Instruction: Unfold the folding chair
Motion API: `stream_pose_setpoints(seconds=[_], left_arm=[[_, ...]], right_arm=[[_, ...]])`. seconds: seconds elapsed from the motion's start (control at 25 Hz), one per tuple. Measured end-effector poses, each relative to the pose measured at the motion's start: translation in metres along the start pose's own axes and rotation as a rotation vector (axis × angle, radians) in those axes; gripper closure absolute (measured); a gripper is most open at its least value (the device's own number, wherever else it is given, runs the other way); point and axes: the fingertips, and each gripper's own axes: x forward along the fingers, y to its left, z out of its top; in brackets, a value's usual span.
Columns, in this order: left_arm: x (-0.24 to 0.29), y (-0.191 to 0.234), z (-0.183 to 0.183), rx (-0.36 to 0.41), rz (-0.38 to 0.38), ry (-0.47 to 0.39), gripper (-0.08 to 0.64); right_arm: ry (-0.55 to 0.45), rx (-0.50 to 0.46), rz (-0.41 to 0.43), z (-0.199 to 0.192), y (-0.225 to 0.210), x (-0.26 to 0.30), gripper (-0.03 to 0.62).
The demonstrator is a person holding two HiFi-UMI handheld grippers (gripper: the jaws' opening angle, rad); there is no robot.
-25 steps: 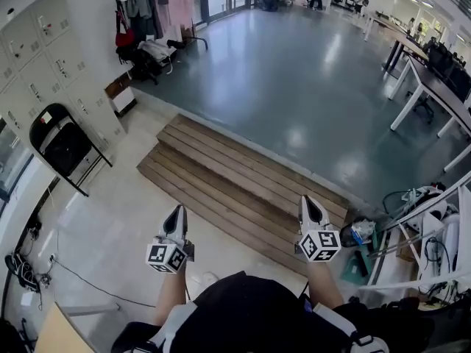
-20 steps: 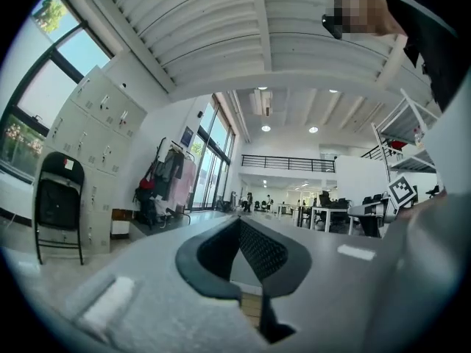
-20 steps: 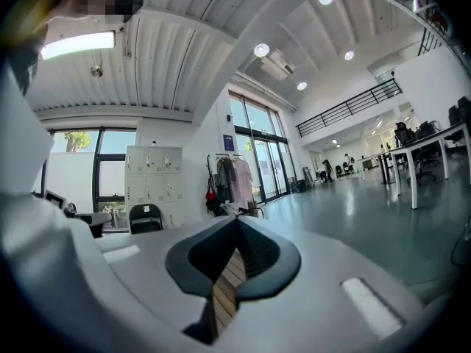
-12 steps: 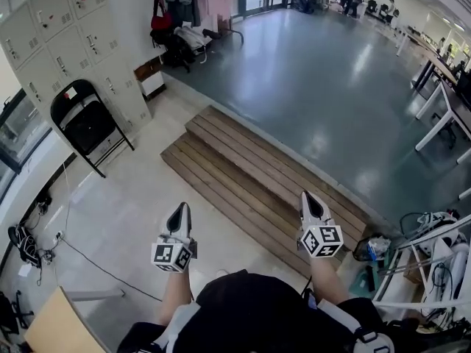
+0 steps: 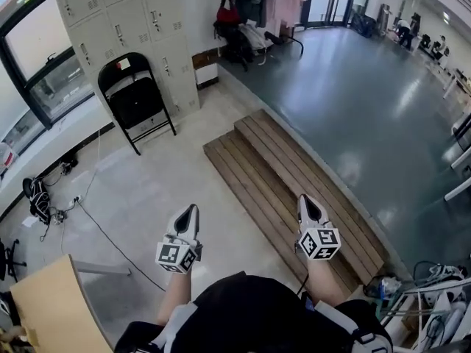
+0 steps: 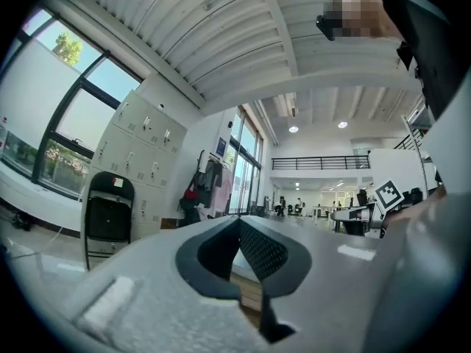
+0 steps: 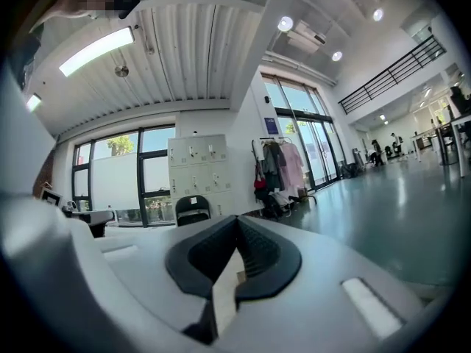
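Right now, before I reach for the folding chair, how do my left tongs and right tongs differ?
The left tongs hang over the pale floor; the right tongs hang over the wooden steps. The left tongs are the nearer pair to the folded black chair, which stands against the lockers ahead and to the left; the right tongs are farther from it. Shared: both are shut, empty and well short of the chair.
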Motion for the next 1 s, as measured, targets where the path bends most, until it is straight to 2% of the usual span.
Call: stream_pose_setpoints(seconds=[0.24,0.4,0.72,1.0], left_arm=[[-0.046,0.072,0.006,0.002,0.169,-0.024,0.561],[-0.069,0.104,0.014,-0.005,0.272,-0.049,0.561],[-0.075,0.112,0.013,-0.028,0.386,-0.072,0.561],[-0.073,0.124,0.030,-0.008,0.515,-0.094,0.561]], right_arm=[[0.025,-0.038,0.156,-0.011,0.073,0.067,0.588],[0.044,-0.054,0.216,-0.010,0.097,0.089,0.588],[0.073,-0.095,0.323,-0.007,0.104,0.127,0.588],[0.049,-0.079,0.407,0.012,0.113,0.180,0.588]])
